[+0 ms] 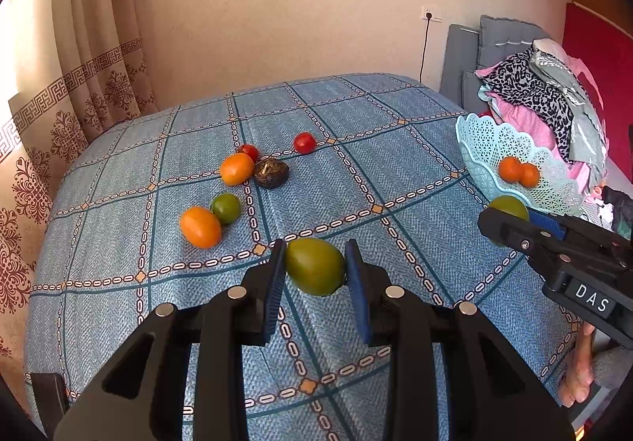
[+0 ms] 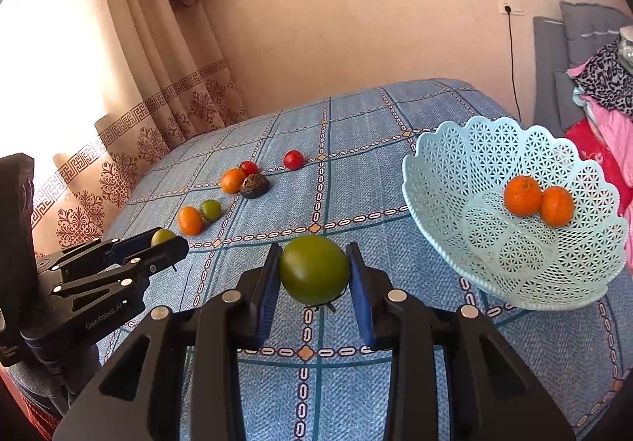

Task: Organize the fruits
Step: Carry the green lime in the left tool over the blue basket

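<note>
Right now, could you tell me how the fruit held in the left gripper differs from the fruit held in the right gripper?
The left gripper holds an egg-shaped green fruit, its narrower end to the right; the right gripper holds a rounder green fruit. The right one hangs nearer the basket, which holds two oranges; the left one is nearer the loose fruit. Both are olive green, clamped between blue pads above the blue bedspread.

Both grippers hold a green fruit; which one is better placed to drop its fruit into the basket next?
Right. The right gripper with its green fruit sits beside the basket; the left gripper is farther away over the bedspread.
</note>
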`<state>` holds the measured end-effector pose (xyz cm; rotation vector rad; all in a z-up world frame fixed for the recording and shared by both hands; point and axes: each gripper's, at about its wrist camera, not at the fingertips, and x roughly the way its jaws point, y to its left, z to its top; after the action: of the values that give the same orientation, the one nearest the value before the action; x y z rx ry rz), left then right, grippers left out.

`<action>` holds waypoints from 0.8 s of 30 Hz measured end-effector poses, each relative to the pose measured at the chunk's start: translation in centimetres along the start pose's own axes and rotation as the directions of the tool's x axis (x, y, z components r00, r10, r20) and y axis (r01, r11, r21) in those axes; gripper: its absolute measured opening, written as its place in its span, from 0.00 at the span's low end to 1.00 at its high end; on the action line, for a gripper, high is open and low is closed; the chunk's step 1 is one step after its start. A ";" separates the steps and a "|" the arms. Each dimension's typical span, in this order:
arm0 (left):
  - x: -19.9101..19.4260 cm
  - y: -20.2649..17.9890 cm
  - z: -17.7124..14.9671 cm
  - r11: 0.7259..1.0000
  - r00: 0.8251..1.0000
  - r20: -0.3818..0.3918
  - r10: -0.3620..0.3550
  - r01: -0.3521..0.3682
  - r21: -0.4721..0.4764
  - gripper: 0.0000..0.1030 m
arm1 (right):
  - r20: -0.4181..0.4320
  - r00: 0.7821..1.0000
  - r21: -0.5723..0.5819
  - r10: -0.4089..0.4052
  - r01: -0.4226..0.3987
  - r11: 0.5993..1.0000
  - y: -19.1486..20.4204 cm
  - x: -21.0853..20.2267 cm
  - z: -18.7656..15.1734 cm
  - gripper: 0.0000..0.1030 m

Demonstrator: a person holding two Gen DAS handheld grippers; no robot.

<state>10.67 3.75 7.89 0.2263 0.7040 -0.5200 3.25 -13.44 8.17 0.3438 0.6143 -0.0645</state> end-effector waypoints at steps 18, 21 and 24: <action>0.5 -9.3 4.3 0.983 0.990 0.021 -0.142 0.138 0.121 0.30 | 0.100 0.981 0.116 -0.165 0.154 0.981 -8.7 -4.9 1.5 0.32; 0.5 -11.0 5.0 0.976 0.986 0.027 -0.163 0.158 0.147 0.30 | 0.108 0.975 0.140 -0.194 0.178 0.974 -9.8 -5.5 1.7 0.32; 0.4 -12.5 5.5 0.970 0.981 0.035 -0.189 0.181 0.166 0.30 | 0.118 0.969 0.162 -0.216 0.196 0.967 -10.8 -6.0 2.2 0.32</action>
<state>7.42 -9.01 11.45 0.2998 0.6367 -0.7603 -2.17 -24.61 10.05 0.4157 0.5109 -0.3329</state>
